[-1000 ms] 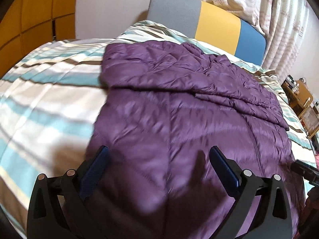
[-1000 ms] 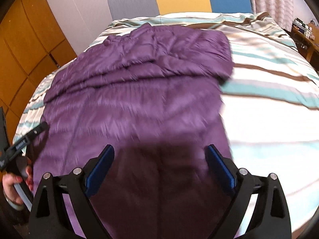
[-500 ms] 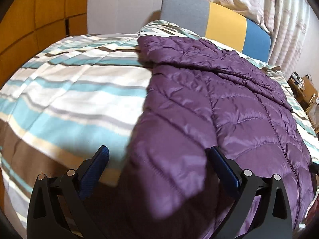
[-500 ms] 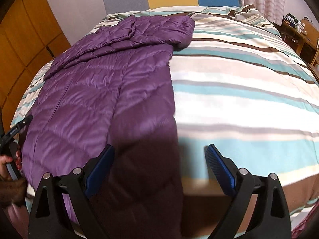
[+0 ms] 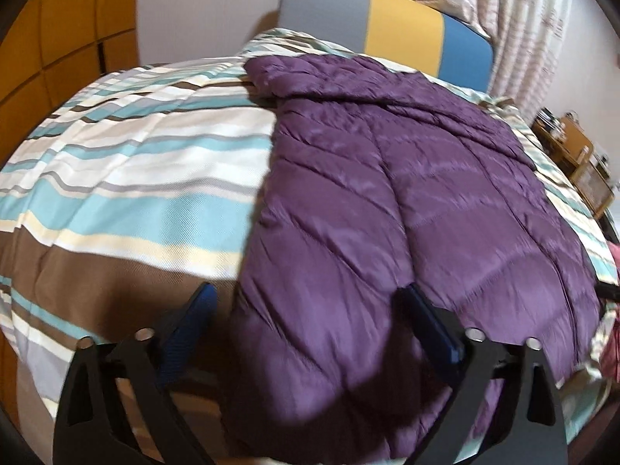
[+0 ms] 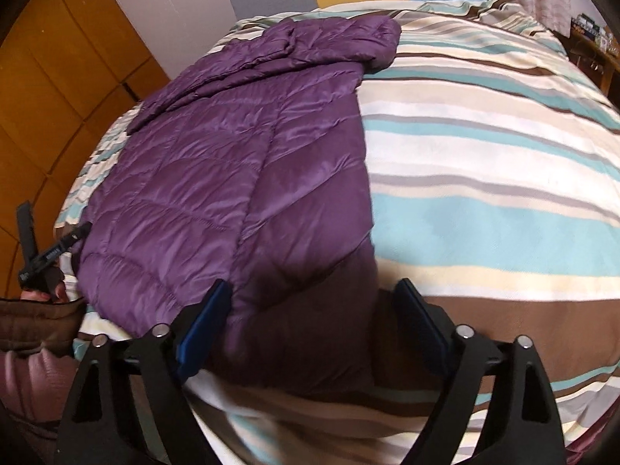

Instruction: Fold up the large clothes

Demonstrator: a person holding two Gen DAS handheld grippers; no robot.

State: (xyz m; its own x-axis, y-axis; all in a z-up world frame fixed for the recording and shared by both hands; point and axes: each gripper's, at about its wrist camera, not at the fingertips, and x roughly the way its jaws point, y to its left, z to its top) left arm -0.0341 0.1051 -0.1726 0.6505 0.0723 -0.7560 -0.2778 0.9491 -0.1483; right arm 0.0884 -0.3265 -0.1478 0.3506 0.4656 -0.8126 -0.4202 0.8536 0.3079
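Observation:
A purple quilted down jacket [image 5: 407,201] lies flat on the striped bedspread [image 5: 128,178], its hem toward me and its hood end toward the headboard. My left gripper [image 5: 310,325] is open over the jacket's near left hem corner, its jaws either side of the edge. My right gripper [image 6: 314,321] is open over the jacket's [image 6: 248,162] near right hem corner. The left gripper [image 6: 50,248] also shows at the left edge of the right wrist view, held in a hand. Neither gripper holds cloth.
The bedspread [image 6: 484,178] has teal, cream and brown stripes. A grey, yellow and blue headboard [image 5: 387,27] stands at the far end. Orange wall panels [image 6: 58,89] are on the left, curtains [image 5: 523,31] and a wooden shelf unit [image 5: 577,162] on the right.
Both grippers have spread apart, the left one leftward and the right one rightward, from over the jacket's middle to its two near hem corners. The jacket has not moved.

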